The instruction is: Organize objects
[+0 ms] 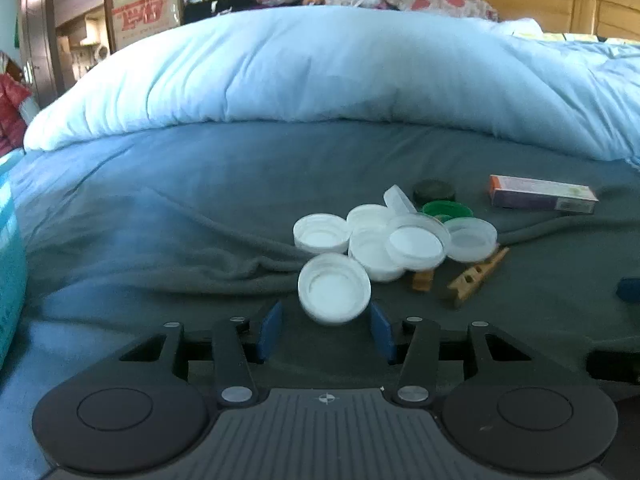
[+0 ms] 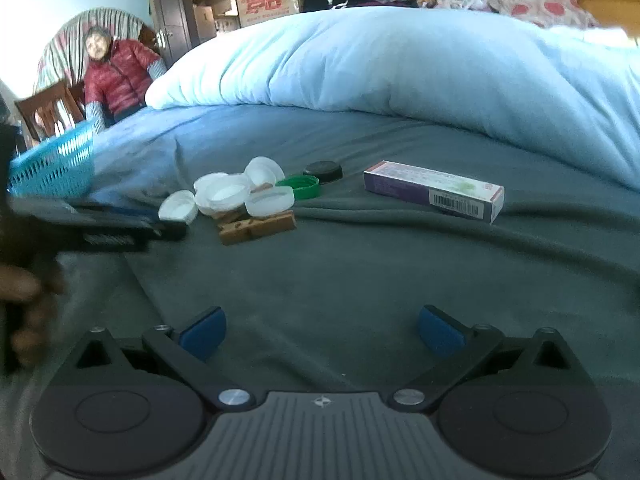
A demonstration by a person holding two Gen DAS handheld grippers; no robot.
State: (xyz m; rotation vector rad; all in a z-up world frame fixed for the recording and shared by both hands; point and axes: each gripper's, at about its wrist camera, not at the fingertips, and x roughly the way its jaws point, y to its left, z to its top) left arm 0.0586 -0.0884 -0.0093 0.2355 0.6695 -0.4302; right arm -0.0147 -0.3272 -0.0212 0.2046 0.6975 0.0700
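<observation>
Several white plastic lids (image 1: pixel 376 236) lie in a heap on the grey blanket, also in the right wrist view (image 2: pixel 228 194). My left gripper (image 1: pixel 326 320) is open, its blue pads on either side of the nearest white lid (image 1: pixel 334 288), not touching it. A green lid (image 1: pixel 446 210), a black lid (image 1: pixel 434 190) and wooden clothespins (image 1: pixel 476 276) lie beside the heap. A purple and white box (image 2: pixel 434 190) lies to the right. My right gripper (image 2: pixel 320 332) is open and empty over bare blanket.
A turquoise mesh basket (image 2: pixel 52 164) stands at the left edge of the bed. A pale blue duvet (image 1: pixel 320 68) is bunched up behind the objects. A person in a red jacket (image 2: pixel 116 76) sits at the far left.
</observation>
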